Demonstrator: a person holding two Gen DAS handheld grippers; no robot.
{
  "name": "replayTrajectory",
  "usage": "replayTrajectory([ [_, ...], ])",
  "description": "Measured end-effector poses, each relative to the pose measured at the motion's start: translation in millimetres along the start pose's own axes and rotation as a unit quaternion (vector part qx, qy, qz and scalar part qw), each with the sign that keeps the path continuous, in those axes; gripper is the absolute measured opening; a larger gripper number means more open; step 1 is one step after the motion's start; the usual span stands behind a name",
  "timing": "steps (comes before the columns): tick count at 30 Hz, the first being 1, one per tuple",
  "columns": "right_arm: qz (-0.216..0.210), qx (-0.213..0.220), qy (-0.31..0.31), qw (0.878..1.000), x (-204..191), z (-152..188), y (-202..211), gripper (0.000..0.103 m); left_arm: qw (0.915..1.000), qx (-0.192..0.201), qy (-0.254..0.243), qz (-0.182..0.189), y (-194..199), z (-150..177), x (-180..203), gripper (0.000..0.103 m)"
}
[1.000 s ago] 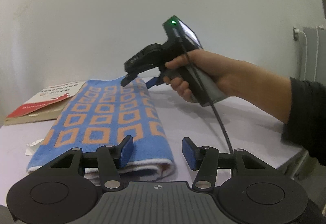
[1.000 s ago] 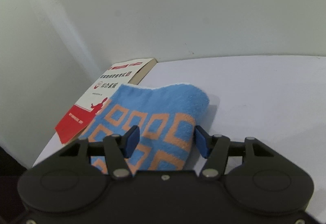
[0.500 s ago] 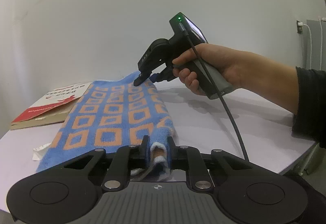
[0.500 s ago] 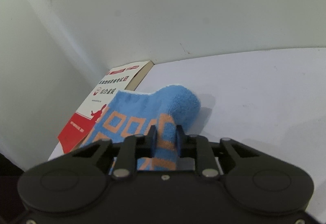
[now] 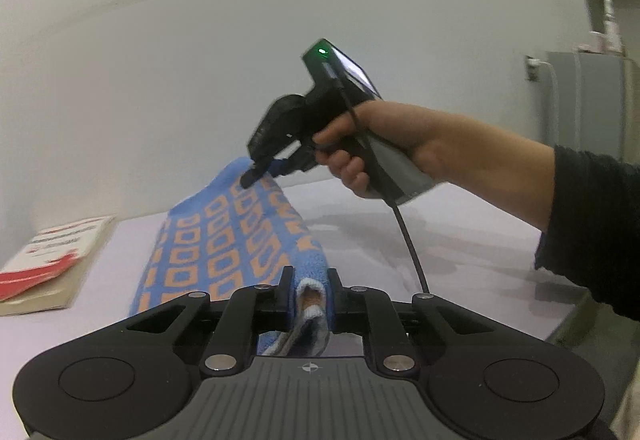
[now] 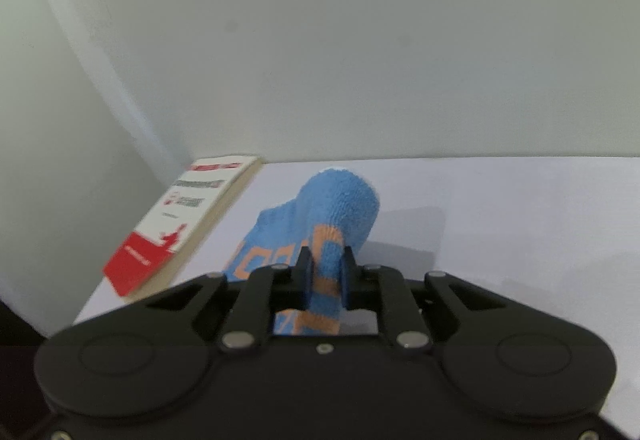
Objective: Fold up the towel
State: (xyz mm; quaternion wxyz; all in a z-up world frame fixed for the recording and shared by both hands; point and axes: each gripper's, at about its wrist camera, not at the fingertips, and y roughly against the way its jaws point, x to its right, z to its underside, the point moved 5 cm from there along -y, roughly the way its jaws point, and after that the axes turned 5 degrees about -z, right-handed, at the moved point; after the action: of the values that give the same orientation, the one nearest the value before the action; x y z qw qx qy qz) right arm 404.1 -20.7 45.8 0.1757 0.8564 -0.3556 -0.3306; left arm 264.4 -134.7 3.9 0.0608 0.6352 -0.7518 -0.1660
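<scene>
Left wrist view puts our left gripper (image 5: pixel 308 282) clenched on the near corner of the towel (image 5: pixel 224 240), the bunched cloth with its white hem pressed between both jaws. We see the blue towel with orange squares lifted off the table (image 5: pixel 460 240) along its right side, stretched between our two grippers, while its left part hangs down toward the tabletop. At the far end our right gripper (image 5: pixel 260 172) grasps the far corner of the towel; our right hand (image 5: pixel 376 148) wraps its handle, a dark sleeve (image 5: pixel 592 224) covers the forearm, and a black cable (image 5: pixel 408 244) hangs from the handle toward the table.

From the right wrist view, our right gripper (image 6: pixel 325 272) is clamped on a fold of the towel (image 6: pixel 340 208), whose plain blue end bulges out beyond the jaws above the table (image 6: pixel 520 220). A red and white booklet (image 6: pixel 180 220) lies along the table's left edge, near the wall, just beside the towel but apart from it. We see the same booklet (image 5: pixel 48 260) near the far left corner in the left wrist view.
</scene>
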Motion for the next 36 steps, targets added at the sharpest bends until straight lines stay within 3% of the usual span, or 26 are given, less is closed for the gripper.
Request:
replayTrajectory([
  [4, 0.018, -0.003, -0.001, 1.0, 31, -2, 22, 0.012, 0.9996, -0.003, -0.002, 0.028, -15, -8, 31, 0.013],
  [9, 0.048, -0.015, 0.02, 0.999, 63, -8, 40, 0.012, 0.9991, -0.015, -0.019, 0.036, -32, -15, 45, 0.014],
  [13, 0.086, -0.046, 0.053, 0.994, 75, 1, 43, 0.024, 0.9979, -0.041, -0.033, 0.038, -45, -8, 43, 0.032],
  [16, 0.128, -0.013, 0.087, 0.988, 73, 13, 71, 0.027, 0.9981, -0.038, -0.022, 0.044, -38, -5, 32, 0.043],
  [19, 0.123, 0.027, 0.094, 0.988, 63, 24, 100, 0.029, 0.9961, -0.018, 0.012, 0.086, -29, -6, 25, 0.047],
  [21, 0.108, 0.04, 0.087, 0.99, 57, 37, 117, 0.029, 0.9943, -0.011, 0.008, 0.106, -30, -6, 33, 0.048],
  [26, 0.07, 0.052, 0.07, 0.994, 41, 76, 151, 0.033, 0.9905, -0.04, -0.029, 0.128, -45, 14, 51, 0.05],
  [28, 0.068, 0.057, 0.067, 0.994, 37, 90, 161, 0.037, 0.9908, -0.029, -0.049, 0.123, -43, 17, 52, 0.05],
  [29, 0.066, 0.064, 0.061, 0.994, 36, 95, 167, 0.043, 0.9908, -0.025, -0.047, 0.124, -41, 16, 51, 0.05],
  [32, 0.062, 0.095, 0.044, 0.993, 31, 109, 191, 0.047, 0.9869, -0.027, -0.014, 0.158, -37, 10, 47, 0.055],
  [36, 0.052, 0.121, 0.029, 0.991, 26, 127, 208, 0.047, 0.9908, -0.026, 0.005, 0.133, -46, 12, 21, 0.052],
])
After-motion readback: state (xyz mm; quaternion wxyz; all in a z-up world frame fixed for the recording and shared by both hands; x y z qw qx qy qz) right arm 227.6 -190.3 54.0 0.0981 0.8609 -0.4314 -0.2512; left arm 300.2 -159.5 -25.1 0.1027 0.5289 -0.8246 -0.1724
